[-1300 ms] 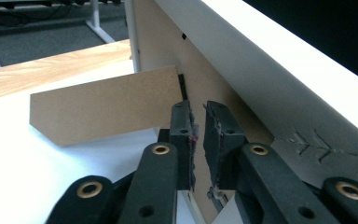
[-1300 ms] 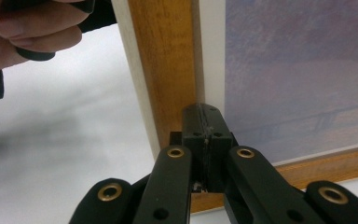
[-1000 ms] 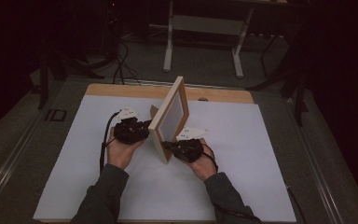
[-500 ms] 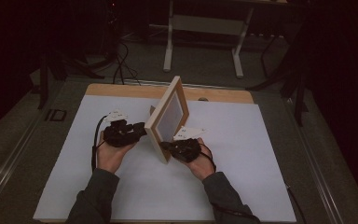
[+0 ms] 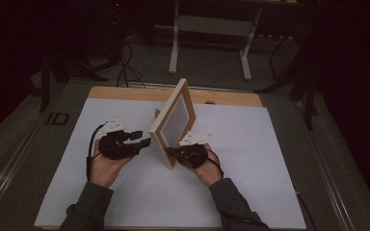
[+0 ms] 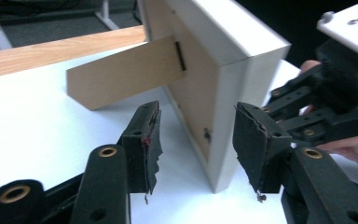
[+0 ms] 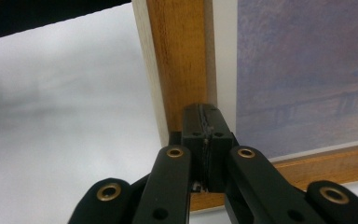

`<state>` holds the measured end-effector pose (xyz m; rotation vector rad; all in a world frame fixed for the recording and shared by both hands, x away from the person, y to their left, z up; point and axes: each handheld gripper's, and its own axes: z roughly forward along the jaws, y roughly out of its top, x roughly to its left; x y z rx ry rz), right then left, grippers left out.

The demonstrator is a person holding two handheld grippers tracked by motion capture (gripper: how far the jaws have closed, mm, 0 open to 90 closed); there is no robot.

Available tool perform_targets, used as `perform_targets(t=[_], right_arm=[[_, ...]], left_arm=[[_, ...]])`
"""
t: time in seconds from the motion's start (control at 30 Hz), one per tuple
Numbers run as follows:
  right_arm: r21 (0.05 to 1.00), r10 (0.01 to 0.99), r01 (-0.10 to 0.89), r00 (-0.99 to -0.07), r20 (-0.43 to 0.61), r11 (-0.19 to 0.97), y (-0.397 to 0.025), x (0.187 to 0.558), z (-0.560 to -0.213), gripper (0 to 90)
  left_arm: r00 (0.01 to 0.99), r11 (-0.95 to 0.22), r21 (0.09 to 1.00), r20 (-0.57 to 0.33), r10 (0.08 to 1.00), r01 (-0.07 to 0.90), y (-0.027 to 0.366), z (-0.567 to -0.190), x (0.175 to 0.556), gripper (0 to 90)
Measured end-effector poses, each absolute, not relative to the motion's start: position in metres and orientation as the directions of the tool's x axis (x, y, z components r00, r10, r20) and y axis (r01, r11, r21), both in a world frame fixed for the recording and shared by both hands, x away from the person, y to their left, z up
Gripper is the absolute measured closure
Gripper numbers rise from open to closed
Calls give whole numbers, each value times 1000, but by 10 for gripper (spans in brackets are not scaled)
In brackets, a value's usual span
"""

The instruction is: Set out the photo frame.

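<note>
Tipping is the likely risk: the picture frame (image 5: 172, 124), stood upright on the white surface (image 5: 250, 159) and leaned on its cardboard strut (image 6: 121, 72), could be toppled if nudged sideways. The right claw (image 7: 204, 135) is pressed shut against the frame's lower front corner, nothing seen between its jaws. The left claw (image 6: 196, 140) is held wide open astride the frame's near edge, untouched.
</note>
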<state>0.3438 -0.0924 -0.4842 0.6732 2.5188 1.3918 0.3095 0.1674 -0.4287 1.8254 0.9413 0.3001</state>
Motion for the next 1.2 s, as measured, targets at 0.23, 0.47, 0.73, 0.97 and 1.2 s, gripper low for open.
perform_targets(t=[0.23,0.47,0.73,0.97,1.2], right_arm=[[838,462,291,-885,52,462,-87,342,-486,894],[835,447,280,-893,46,473,-82,340,-486,893],[828,451,286,-891,45,482,-87,340,-492,872],[834,502,309,-864,45,457,-106,347,-487,830],[840,542,334,-838,57,428,-119,353,-483,808]], left_arm=[[679,-196,869,-196,708,455,155,-426,307,484],[646,-174,873,-189,740,456,145,-424,312,510],[575,-109,878,-208,792,466,138,-424,315,572],[571,-105,869,-221,791,483,135,-426,318,594],[568,-100,867,-229,790,488,131,-426,320,654]])
